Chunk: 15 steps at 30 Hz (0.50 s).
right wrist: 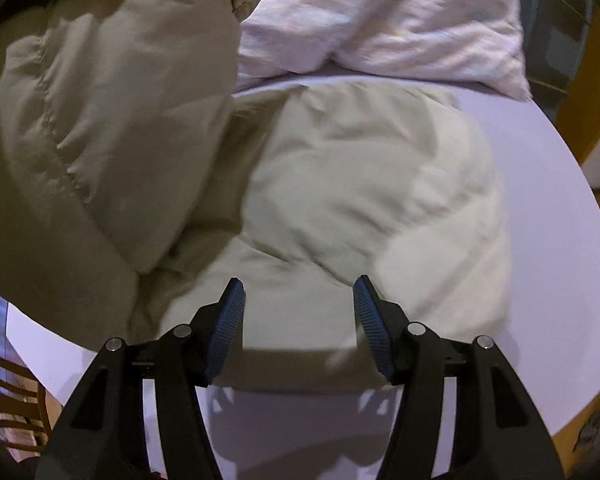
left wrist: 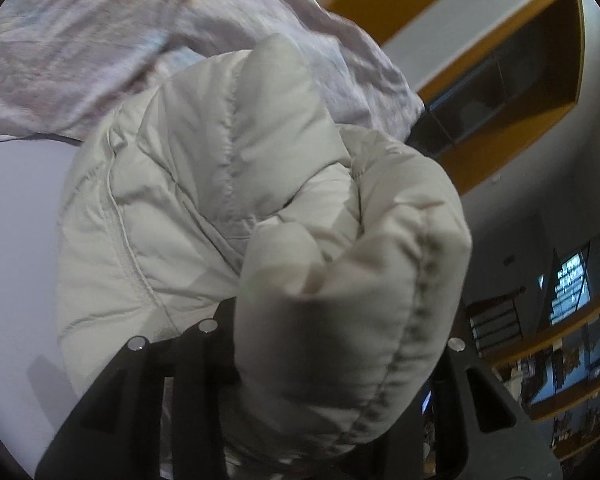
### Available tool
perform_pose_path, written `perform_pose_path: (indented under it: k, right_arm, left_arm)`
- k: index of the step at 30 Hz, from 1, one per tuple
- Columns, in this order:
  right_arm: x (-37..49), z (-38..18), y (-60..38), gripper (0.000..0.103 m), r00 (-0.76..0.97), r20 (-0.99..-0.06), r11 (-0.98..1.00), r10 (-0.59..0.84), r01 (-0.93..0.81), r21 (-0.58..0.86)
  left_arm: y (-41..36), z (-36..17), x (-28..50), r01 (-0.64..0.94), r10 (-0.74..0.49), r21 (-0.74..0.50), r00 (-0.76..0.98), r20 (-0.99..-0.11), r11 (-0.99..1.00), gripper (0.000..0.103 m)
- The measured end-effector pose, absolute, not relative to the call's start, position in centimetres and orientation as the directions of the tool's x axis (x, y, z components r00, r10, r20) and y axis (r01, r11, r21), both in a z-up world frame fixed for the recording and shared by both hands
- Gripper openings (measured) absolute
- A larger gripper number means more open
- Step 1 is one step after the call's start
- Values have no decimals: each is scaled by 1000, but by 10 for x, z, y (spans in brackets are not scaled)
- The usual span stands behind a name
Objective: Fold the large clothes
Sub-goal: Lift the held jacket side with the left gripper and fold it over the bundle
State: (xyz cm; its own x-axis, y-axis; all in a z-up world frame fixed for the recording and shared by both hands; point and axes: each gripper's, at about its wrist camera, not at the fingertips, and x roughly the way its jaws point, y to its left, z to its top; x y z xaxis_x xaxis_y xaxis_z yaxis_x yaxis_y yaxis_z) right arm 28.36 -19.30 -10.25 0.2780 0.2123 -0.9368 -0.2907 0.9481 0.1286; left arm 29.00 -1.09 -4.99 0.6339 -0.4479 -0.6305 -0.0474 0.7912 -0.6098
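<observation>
A cream quilted puffer jacket (right wrist: 364,192) lies on a round white table (right wrist: 540,184). In the left wrist view a bunched part of the jacket (left wrist: 340,320) fills the space between my left gripper's fingers (left wrist: 204,344), which are shut on it and hold it raised above the table; the fingertips are hidden by the fabric. That lifted part also hangs at the left of the right wrist view (right wrist: 100,120). My right gripper (right wrist: 298,292) is open and empty, its blue pads (right wrist: 228,332) just above the jacket's near edge.
A crumpled pale pink cloth (right wrist: 400,20) lies at the table's far side, also in the left wrist view (left wrist: 120,40). A wooden chair (right wrist: 12,400) stands at the table's left edge. Wooden shelving (left wrist: 540,80) lines the wall beyond the table.
</observation>
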Motion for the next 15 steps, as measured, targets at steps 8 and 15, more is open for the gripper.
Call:
perform_pose_path:
  k: [8,15]
  right_arm:
    - [283,-114,-237,60,270,-943,970,195,-194,145]
    - [280,-115,-243,61,269,-942,971,202,-177,158]
  left_arm:
    - [-67,-63,308,2,-483,-571,536,-692,821,39]
    - [-75,-58,309,36,-529,-583,471,-706,812,60]
